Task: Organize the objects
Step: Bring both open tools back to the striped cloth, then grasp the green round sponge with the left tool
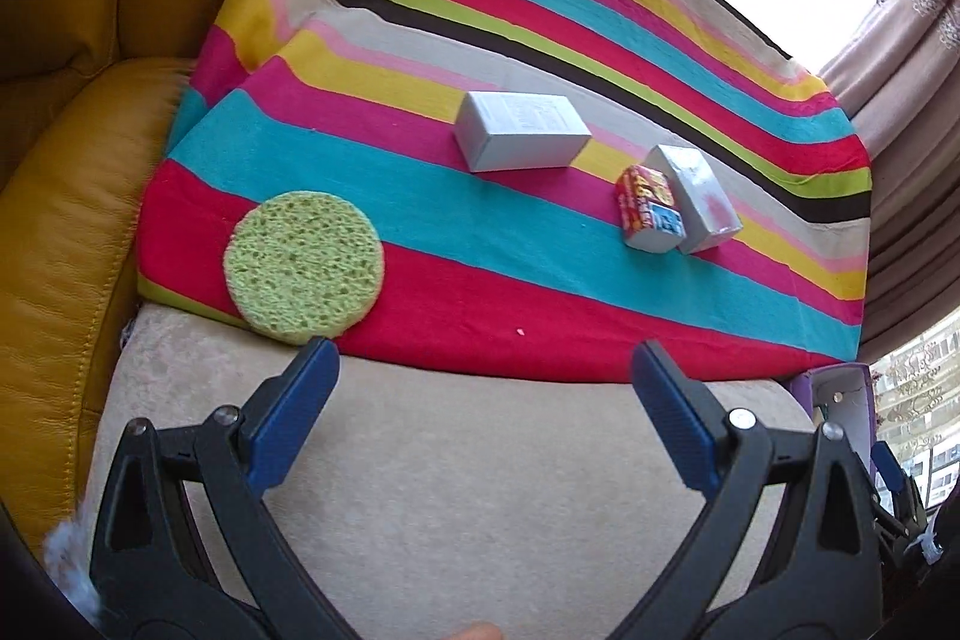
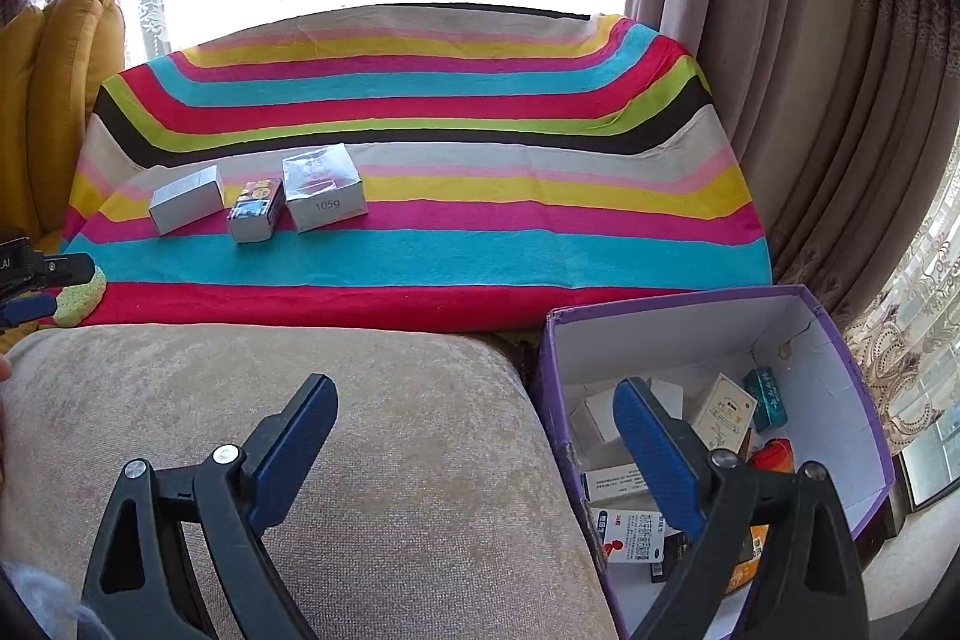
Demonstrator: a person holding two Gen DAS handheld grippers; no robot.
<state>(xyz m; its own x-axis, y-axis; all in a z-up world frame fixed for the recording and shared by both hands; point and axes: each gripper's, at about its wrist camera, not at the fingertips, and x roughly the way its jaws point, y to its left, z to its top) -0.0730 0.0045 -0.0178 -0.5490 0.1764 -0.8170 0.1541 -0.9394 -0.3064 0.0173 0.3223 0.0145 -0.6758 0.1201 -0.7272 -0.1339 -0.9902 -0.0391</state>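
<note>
A round green sponge (image 1: pixel 303 265) lies at the near left edge of the striped blanket (image 1: pixel 540 280). Just in front of it and to its right, my left gripper (image 1: pixel 483 349) is open and holds nothing. Farther along the blanket sit a white box (image 1: pixel 519 130), a small red and yellow box (image 1: pixel 651 214) and a shiny grey box (image 1: pixel 699 196). The right wrist view shows the same row: white box (image 2: pixel 186 205), small red box (image 2: pixel 255 211), grey box (image 2: pixel 324 196). My right gripper (image 2: pixel 474 385) is open and empty over the beige cushion (image 2: pixel 360 460), beside the purple box (image 2: pixel 840 334).
The purple box is white inside and holds several small cartons. It stands at the sofa's right end, below the cushion. Yellow leather cushions (image 1: pixel 72 220) bound the left side. Curtains (image 2: pixel 810 100) hang on the right, with a bright window behind the sofa.
</note>
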